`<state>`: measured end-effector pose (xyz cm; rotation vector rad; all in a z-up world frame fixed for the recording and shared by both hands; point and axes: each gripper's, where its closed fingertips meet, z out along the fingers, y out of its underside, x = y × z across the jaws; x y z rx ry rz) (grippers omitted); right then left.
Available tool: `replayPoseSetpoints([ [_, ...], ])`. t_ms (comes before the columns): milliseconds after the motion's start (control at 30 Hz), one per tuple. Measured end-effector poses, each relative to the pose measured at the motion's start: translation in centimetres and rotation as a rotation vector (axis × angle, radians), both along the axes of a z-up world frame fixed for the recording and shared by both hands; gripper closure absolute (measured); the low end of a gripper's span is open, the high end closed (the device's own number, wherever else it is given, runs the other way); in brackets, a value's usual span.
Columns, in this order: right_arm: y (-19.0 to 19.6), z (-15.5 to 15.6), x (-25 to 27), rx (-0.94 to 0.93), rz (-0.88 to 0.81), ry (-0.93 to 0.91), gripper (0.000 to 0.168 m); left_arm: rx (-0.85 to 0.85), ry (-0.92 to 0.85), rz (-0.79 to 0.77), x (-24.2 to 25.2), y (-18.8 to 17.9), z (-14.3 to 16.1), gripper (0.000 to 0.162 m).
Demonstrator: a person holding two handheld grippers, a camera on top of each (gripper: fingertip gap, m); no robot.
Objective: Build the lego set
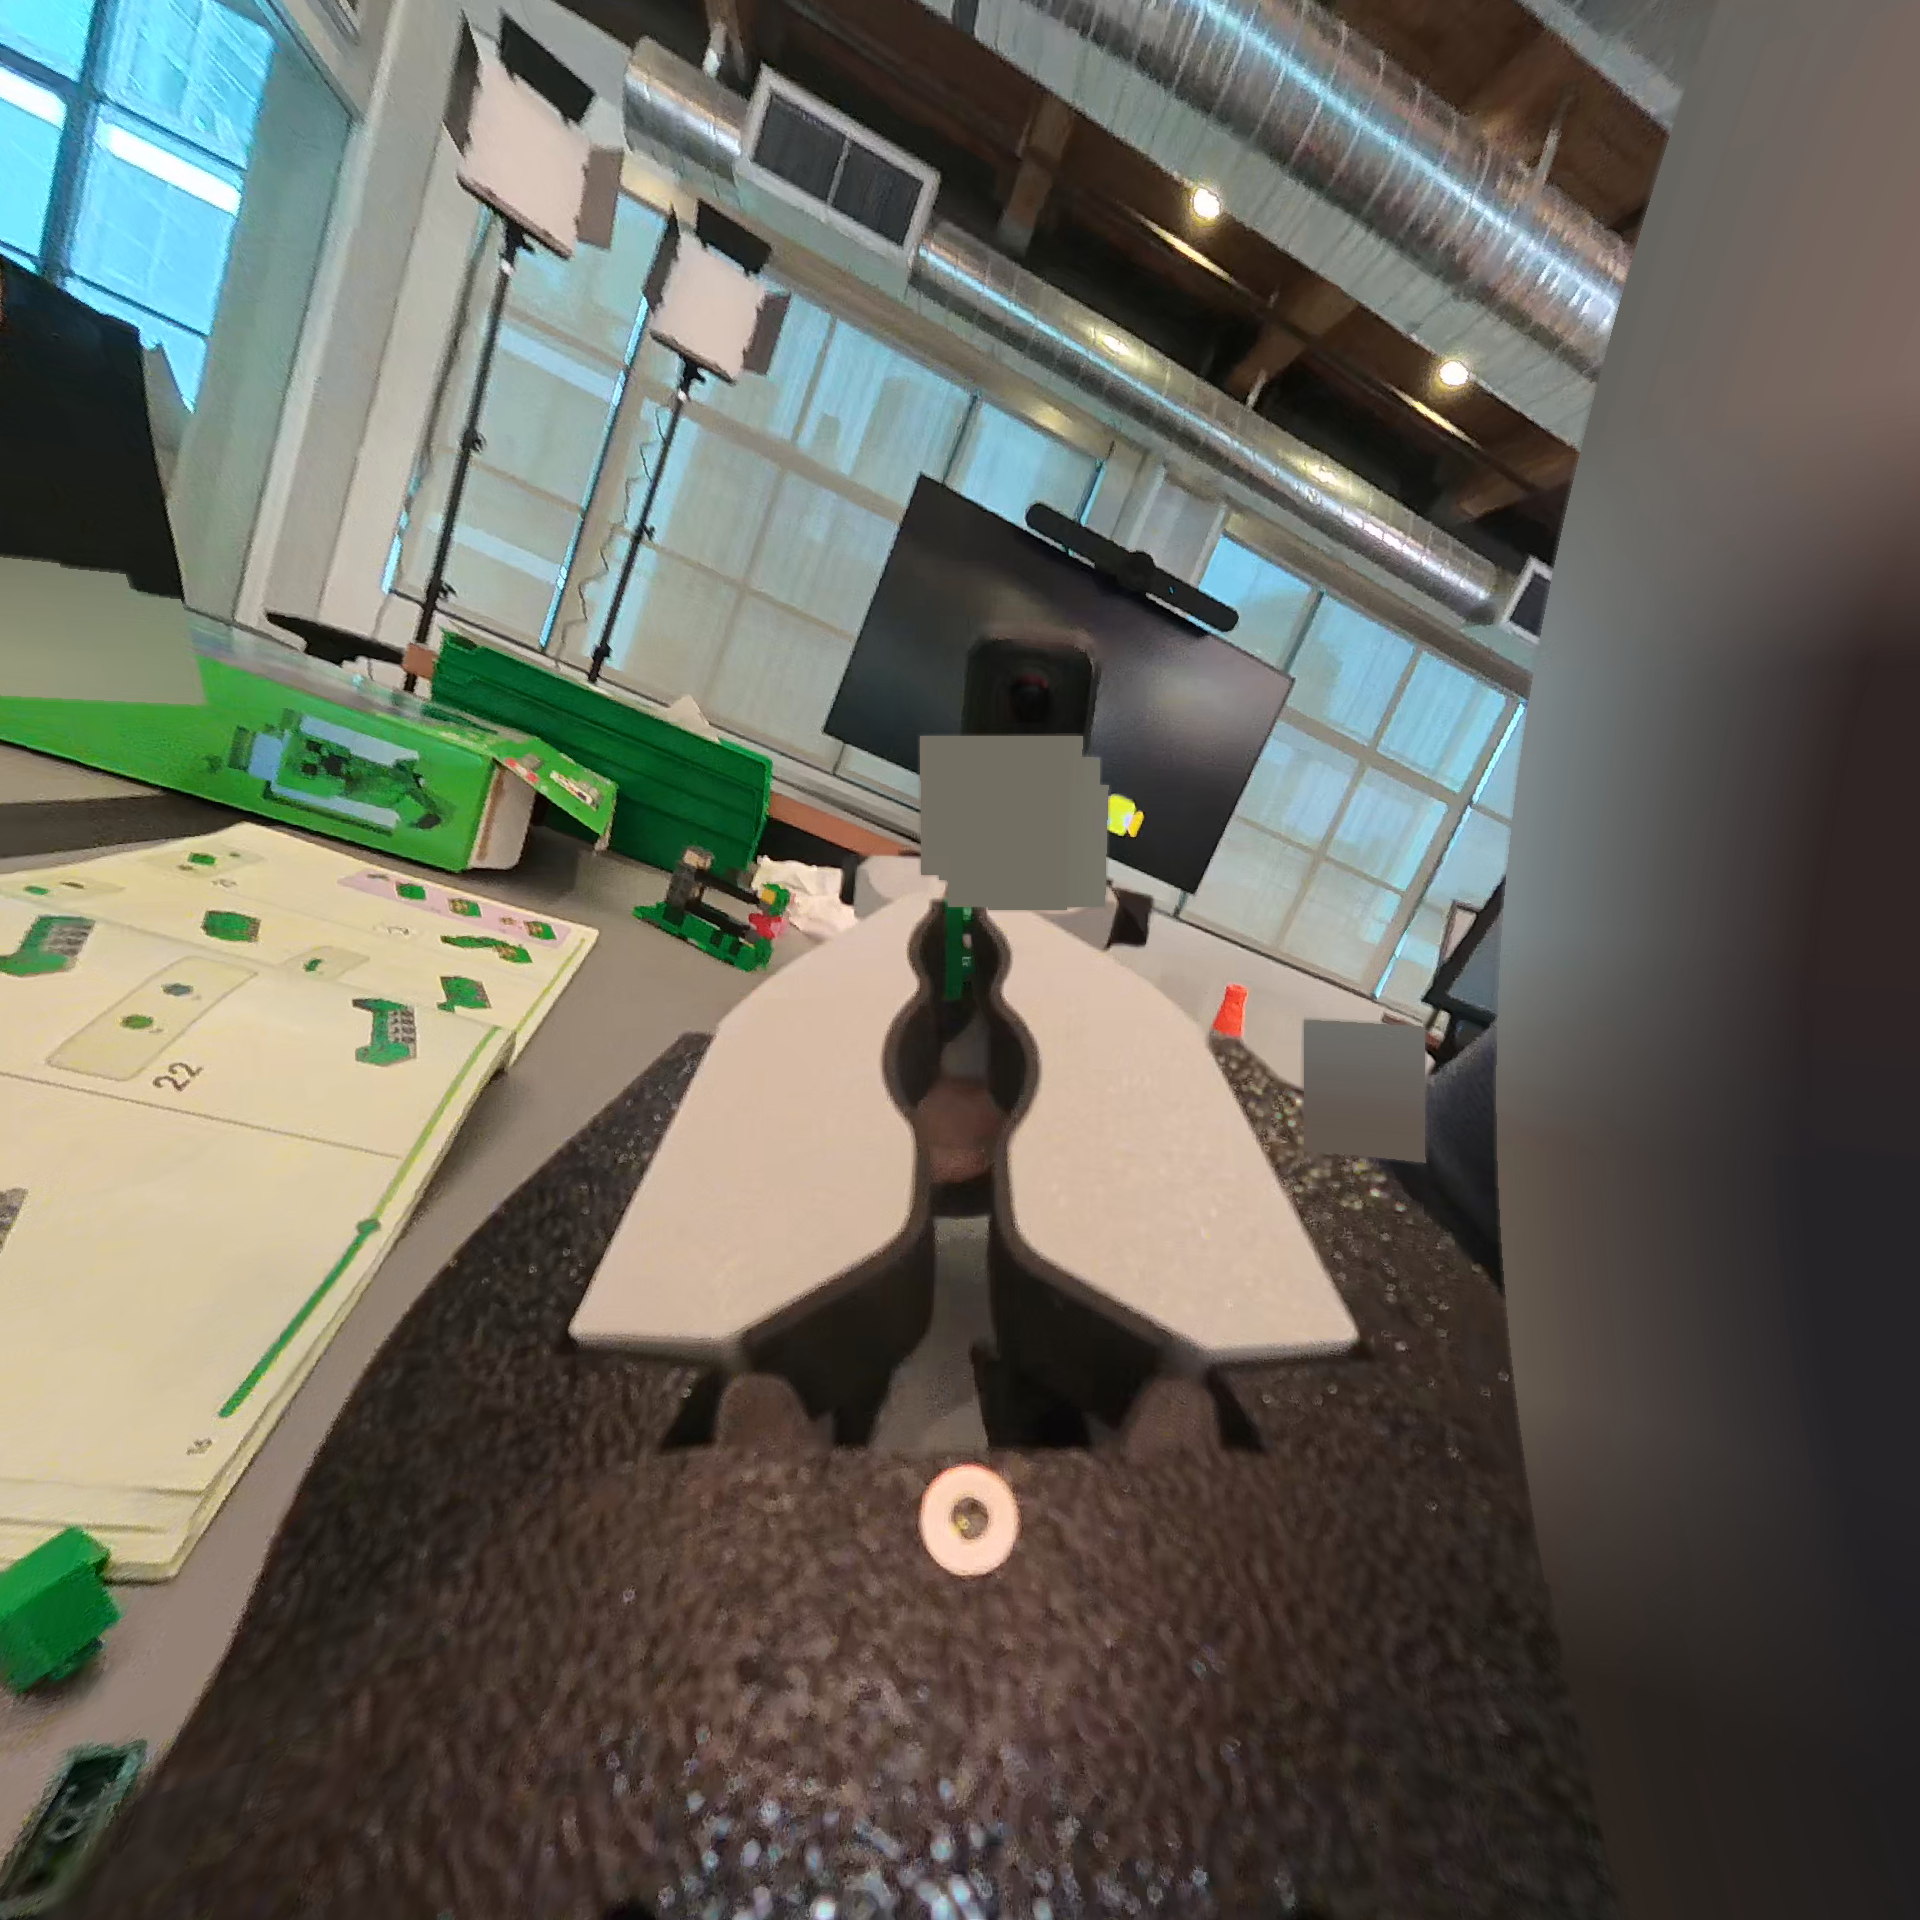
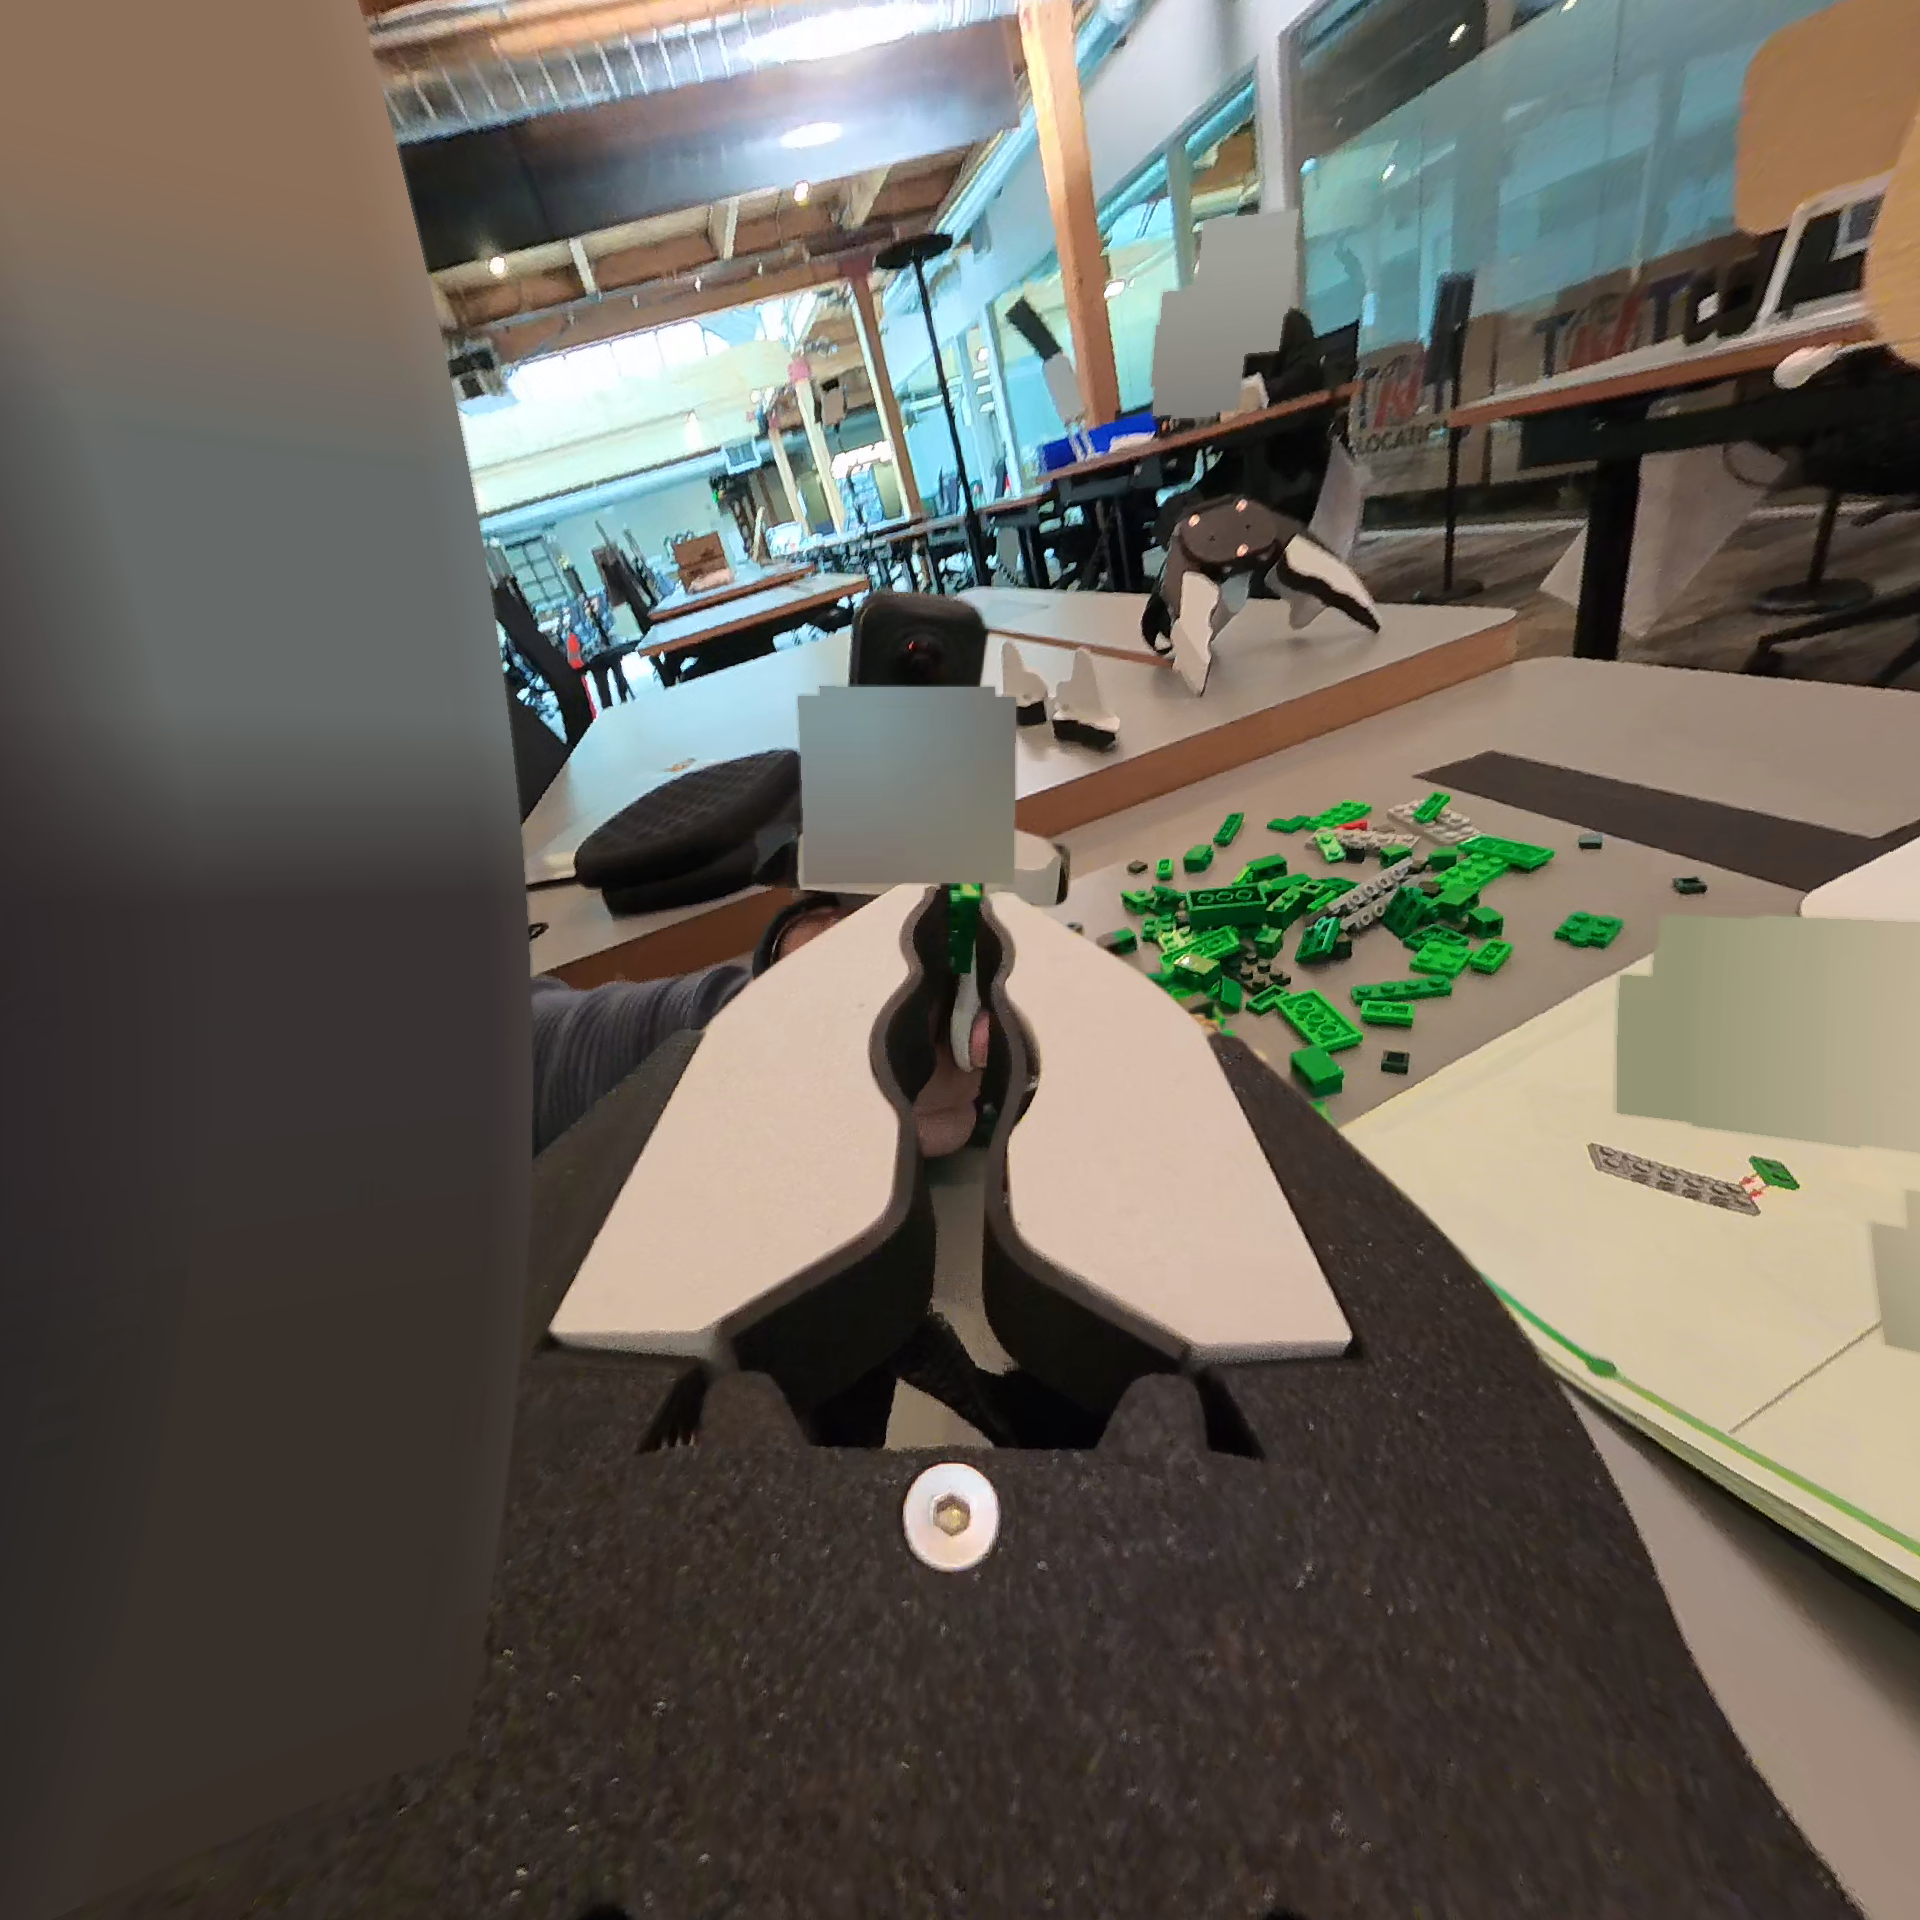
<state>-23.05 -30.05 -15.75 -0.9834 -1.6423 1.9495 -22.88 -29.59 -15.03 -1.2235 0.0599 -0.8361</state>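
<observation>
My left gripper [image 1: 958,940] is shut on a thin green lego piece [image 1: 954,961] that stands upright between its tips, held above the table. My right gripper [image 2: 962,920] faces it tip to tip and is shut on a green lego piece [image 2: 964,930] too. I cannot tell whether both hold one piece or two pressed together. Each view shows the other gripper's camera just behind the tips: the right one in the left wrist view [image 1: 1029,691], the left one in the right wrist view [image 2: 916,644]. A hand shows through the gap between the fingers.
An open instruction booklet [image 1: 239,1091] lies on the left, a green box [image 1: 343,769] and a partly built lego model [image 1: 717,914] behind it. A loose green brick [image 1: 52,1605] lies near. A pile of loose green and grey bricks [image 2: 1340,925] lies beside the booklet [image 2: 1662,1247]. A spare gripper [image 2: 1236,582] sits on the far table. Left and right tips are no more than a few centimetres apart.
</observation>
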Motion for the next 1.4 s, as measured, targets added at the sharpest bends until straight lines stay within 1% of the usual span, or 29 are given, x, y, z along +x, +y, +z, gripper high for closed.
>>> replayPoseSetpoints([
  [33,0.0,0.2,-0.2,-0.013,-0.018,0.013,0.164,0.011,-0.018,0.011,-0.2,0.0,0.2,0.158],
  [233,0.2,0.8,-1.0,-0.142,-0.088,0.036,0.164,0.058,-0.162,0.015,-1.3,-0.2,0.7,0.158],
  [367,0.4,0.9,-1.2,-0.192,-0.136,0.070,0.164,0.076,-0.240,0.024,-1.7,-0.1,0.8,0.159],
  [500,0.5,1.1,-1.2,-0.256,-0.159,0.097,0.164,0.101,-0.338,-0.003,-1.9,-0.1,0.9,0.159],
  [567,0.5,1.0,-1.3,-0.268,-0.154,0.088,0.164,0.100,-0.358,-0.010,-2.0,-0.1,0.9,0.160],
  [667,0.5,0.8,-1.3,-0.235,-0.122,0.051,0.164,0.069,-0.310,-0.012,-1.9,0.0,0.7,0.159],
  [833,0.5,0.2,-0.9,-0.128,-0.068,-0.020,0.164,-0.009,-0.161,-0.021,-1.1,0.2,0.0,0.159],
  [933,0.3,-0.2,-0.7,-0.088,-0.038,-0.049,0.164,-0.045,-0.104,-0.037,-0.6,0.3,-0.4,0.159],
  [1133,0.3,-0.6,-0.7,-0.088,-0.020,-0.073,0.164,-0.067,-0.082,-0.039,-0.5,0.4,-0.7,0.158],
  [1267,0.3,-0.2,-0.6,-0.138,-0.008,-0.062,0.164,-0.015,-0.089,0.005,-0.6,0.4,-0.2,0.158],
  [1300,0.5,0.0,-0.6,-0.146,-0.014,-0.055,0.164,-0.006,-0.084,0.024,-0.7,0.4,-0.1,0.152],
  [1333,0.9,0.2,-0.5,-0.155,-0.030,-0.045,0.164,-0.007,-0.080,0.048,-0.9,0.5,-0.1,0.141],
  [1367,1.5,0.5,-0.3,-0.169,-0.047,-0.031,0.164,-0.013,-0.064,0.077,-1.0,0.7,-0.2,0.133],
  [1400,2.2,0.9,0.0,-0.183,-0.064,-0.017,0.164,-0.019,-0.035,0.111,-1.1,0.8,-0.4,0.128],
])
